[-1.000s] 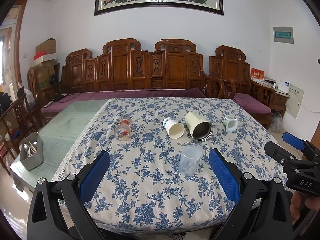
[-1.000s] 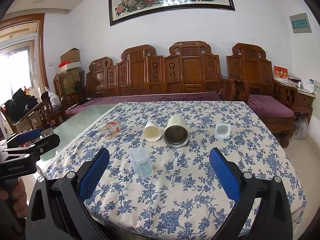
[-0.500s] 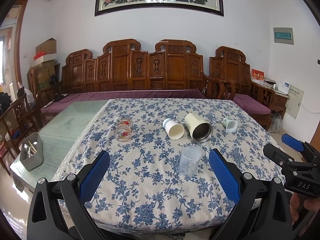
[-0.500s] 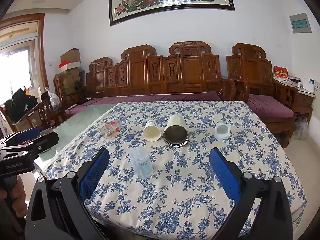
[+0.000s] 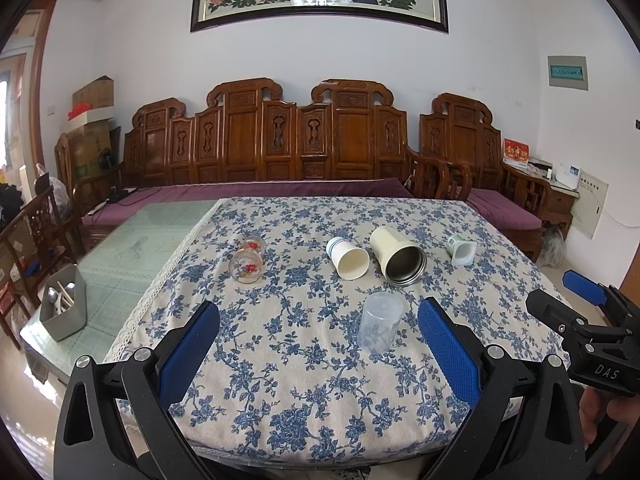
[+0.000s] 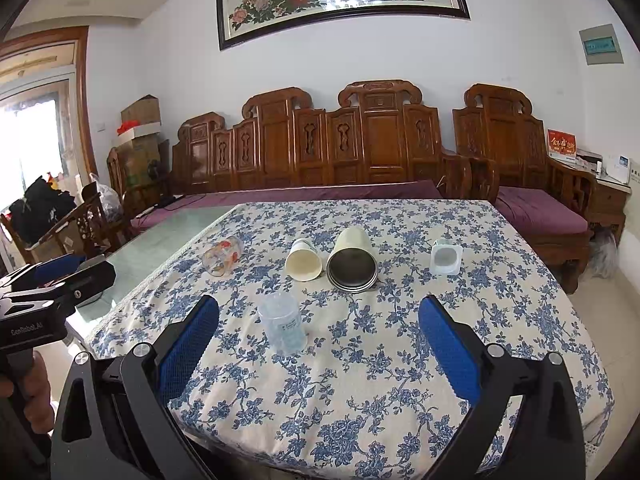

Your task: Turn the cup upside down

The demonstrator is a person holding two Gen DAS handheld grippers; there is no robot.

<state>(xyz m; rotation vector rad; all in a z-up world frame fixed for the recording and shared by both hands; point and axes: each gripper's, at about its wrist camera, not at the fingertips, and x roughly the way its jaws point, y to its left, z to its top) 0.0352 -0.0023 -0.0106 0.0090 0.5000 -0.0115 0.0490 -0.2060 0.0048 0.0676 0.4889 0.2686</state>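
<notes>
A clear plastic cup (image 5: 379,323) stands mouth down on the flowered tablecloth (image 5: 304,380), nearest me; it also shows in the right wrist view (image 6: 283,324). Behind it lie on their sides a painted glass (image 5: 248,261), a white paper cup (image 5: 347,258), a cream steel tumbler (image 5: 397,256) and a small white cup (image 5: 463,249). My left gripper (image 5: 318,346) is open and empty near the table's front edge. My right gripper (image 6: 318,346) is open and empty, to the right of the left one.
Bare green glass tabletop (image 5: 132,248) lies left of the cloth, with a grey utensil holder (image 5: 64,308) at its near corner. A carved wooden bench (image 5: 312,148) with purple cushions runs behind the table. A wooden chair (image 5: 36,224) stands at left.
Both grippers have drifted very slightly; the cups on the table have not moved.
</notes>
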